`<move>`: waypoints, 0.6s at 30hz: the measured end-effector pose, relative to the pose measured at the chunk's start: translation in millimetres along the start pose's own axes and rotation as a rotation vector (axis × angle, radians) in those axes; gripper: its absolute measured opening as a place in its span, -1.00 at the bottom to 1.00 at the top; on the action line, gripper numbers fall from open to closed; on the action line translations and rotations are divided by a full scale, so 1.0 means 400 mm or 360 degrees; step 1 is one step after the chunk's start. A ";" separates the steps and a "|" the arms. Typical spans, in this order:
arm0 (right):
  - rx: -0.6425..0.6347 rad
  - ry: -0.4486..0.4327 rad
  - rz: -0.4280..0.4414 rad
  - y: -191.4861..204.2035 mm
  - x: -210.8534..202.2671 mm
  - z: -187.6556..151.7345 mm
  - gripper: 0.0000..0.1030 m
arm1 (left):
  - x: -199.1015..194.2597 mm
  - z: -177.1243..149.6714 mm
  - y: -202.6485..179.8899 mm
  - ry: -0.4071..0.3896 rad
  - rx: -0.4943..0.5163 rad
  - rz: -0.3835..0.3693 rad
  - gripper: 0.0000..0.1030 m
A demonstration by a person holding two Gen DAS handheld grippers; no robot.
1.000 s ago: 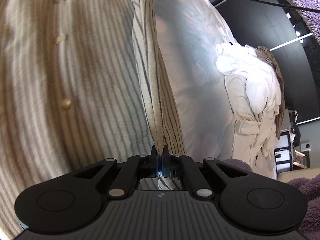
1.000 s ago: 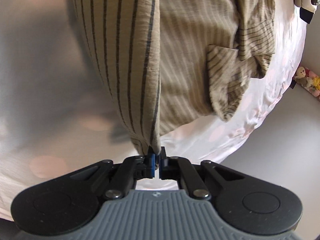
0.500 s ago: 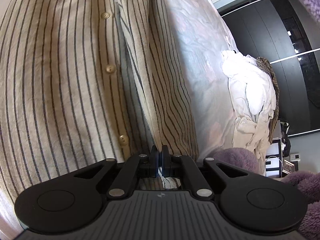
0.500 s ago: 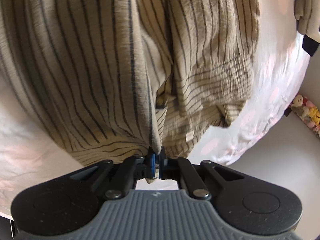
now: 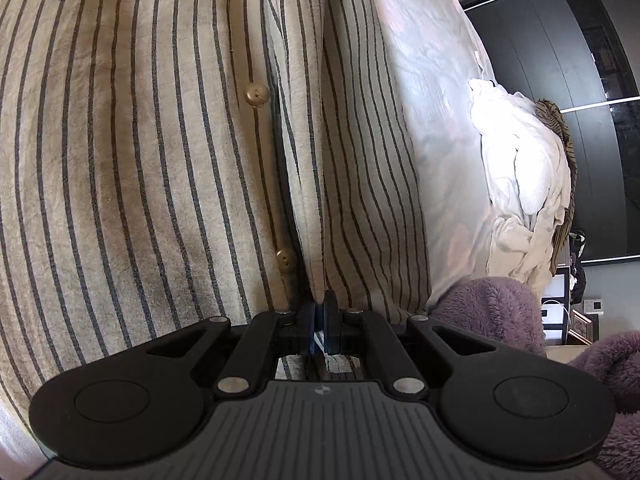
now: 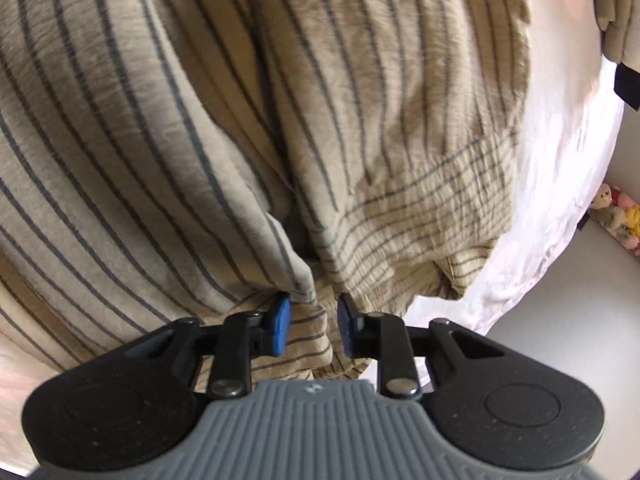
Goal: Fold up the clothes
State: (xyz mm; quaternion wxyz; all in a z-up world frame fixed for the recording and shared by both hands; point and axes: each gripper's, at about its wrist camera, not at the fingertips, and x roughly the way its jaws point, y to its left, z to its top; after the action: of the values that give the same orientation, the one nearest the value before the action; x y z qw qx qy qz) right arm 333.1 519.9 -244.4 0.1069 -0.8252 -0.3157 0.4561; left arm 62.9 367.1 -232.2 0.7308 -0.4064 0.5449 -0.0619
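White bed (image 6: 560, 184) w/ striped shirt (image 5: 140, 160) flat on it: left tool (image 5: 320, 322) pinches its button side, right tool (image 6: 313, 324) spread over the hem by the bed's edge.

The shirt (image 5: 160, 160) is beige with thin dark stripes, and its round buttons (image 5: 256, 94) are a brass-like tan. The bed sheet (image 5: 436, 128) is white with a faint pink tone. On the far right lies a white pile of clothes (image 5: 520, 168), with a brown striped cloth (image 5: 560, 128) behind it. The fleece blanket (image 5: 492, 304) is purple. The right gripper (image 6: 314, 326) is black and grey with blue pads (image 6: 280, 324).
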 end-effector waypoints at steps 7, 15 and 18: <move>0.0283 0.0145 0.0022 0.008 -0.101 -0.048 -0.39 | -0.001 -0.004 0.004 -0.0005 -0.0003 -0.0028 -0.98; 0.0968 0.0201 0.0212 0.158 -0.375 0.025 -0.37 | -0.010 -0.013 0.013 -0.0040 -0.0033 -0.0084 -0.98; 0.1405 0.0233 0.0305 0.235 -0.507 0.091 -0.37 | -0.010 -0.016 0.006 -0.0057 -0.0024 -0.0068 -0.98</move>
State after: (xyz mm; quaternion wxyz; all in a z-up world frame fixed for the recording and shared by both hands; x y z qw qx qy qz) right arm 265.1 317.5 -169.4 0.4277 -0.7561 -0.0047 0.4952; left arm 55.2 367.3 -231.2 0.7358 -0.4245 0.5235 -0.0662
